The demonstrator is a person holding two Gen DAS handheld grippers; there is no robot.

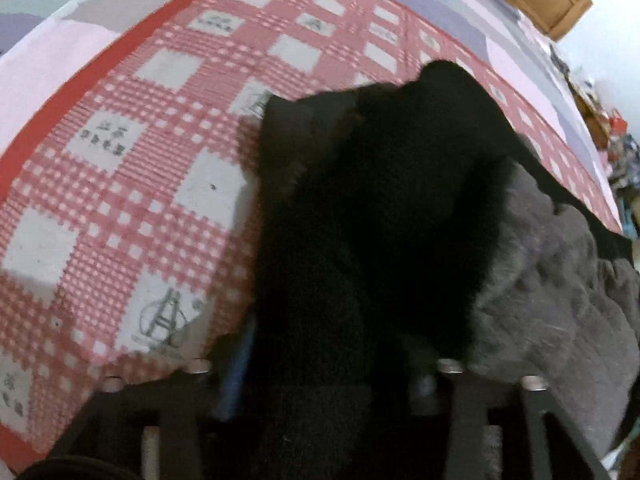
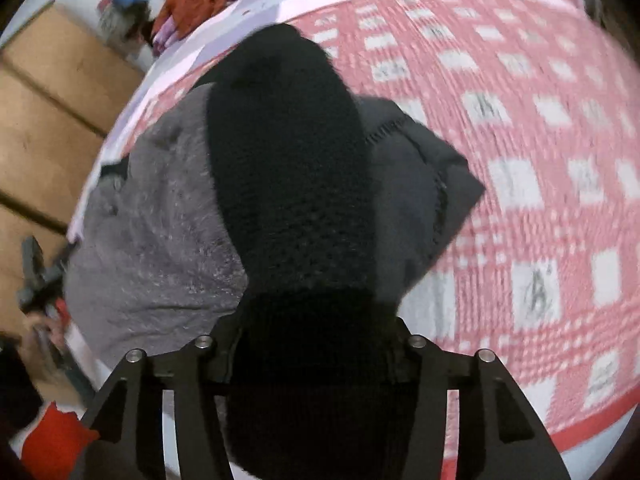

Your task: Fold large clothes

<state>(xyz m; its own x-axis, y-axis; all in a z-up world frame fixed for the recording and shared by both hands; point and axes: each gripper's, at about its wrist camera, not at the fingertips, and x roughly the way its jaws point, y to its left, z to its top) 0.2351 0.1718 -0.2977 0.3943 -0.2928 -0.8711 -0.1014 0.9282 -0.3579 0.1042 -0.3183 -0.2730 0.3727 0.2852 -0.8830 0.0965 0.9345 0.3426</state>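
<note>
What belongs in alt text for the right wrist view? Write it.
A black knitted garment runs up from between the right gripper's fingers, over a fuzzy grey garment and dark grey cloth on a red-and-white checked bedspread. The picture is motion-blurred.

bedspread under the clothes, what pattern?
Red-and-white check with white squares carrying small grey prints, on the bedspread. Sharpest in the left wrist view.
</note>
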